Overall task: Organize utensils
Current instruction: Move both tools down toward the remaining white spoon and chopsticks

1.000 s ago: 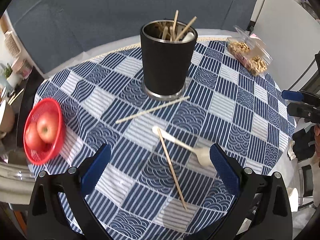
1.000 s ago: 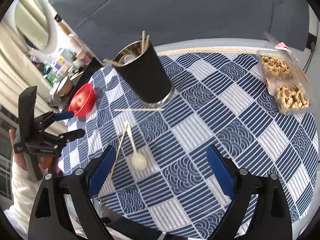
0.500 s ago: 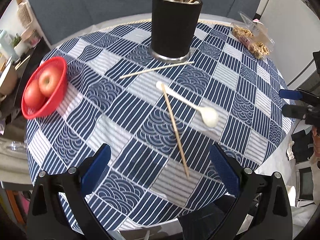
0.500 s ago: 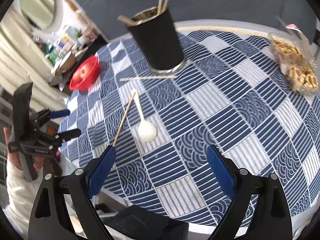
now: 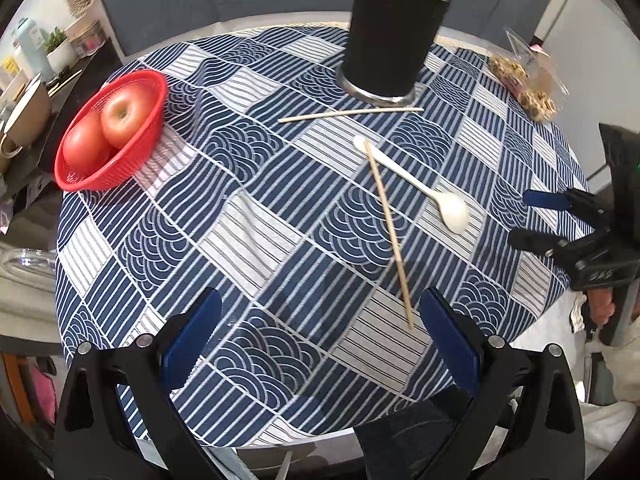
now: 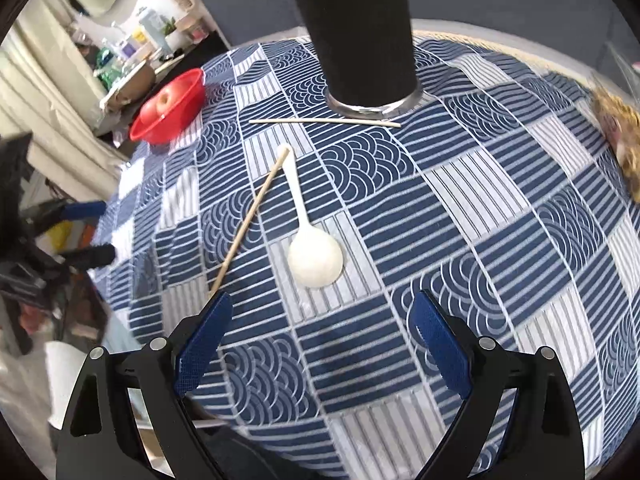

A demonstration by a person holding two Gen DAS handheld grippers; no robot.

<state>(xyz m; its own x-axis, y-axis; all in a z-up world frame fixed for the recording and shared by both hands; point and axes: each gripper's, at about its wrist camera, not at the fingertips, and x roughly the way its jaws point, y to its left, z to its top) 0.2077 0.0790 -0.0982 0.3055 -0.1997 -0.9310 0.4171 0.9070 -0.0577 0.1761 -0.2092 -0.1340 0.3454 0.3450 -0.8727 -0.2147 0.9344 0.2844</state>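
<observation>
A black utensil cup [image 5: 390, 36] [image 6: 360, 36] with several wooden sticks in it stands at the far side of the round table. Just in front of it lies one wooden chopstick [image 5: 350, 114] [image 6: 324, 121]. A white spoon [image 5: 420, 190] [image 6: 310, 236] lies mid-table with a second chopstick [image 5: 390, 232] [image 6: 250, 220] crossing its handle tip. My left gripper [image 5: 320, 340] is open and empty over the near edge. Just behind the spoon's bowl my right gripper [image 6: 320, 336] stands open and empty; it also shows at the right edge of the left wrist view as the right gripper [image 5: 536, 218].
A red basket [image 5: 150, 88] [image 6: 188, 96] with apples sits at the table's left. A clear snack box [image 5: 528, 76] lies at the far right. The blue patterned tablecloth [image 5: 260, 220] covers the whole table. Shelves with clutter stand beyond the left edge.
Both grippers have pulled back towards the near table edge and risen, so more of the table shows. The right gripper has swung in closer behind the spoon. Utensils have not moved.
</observation>
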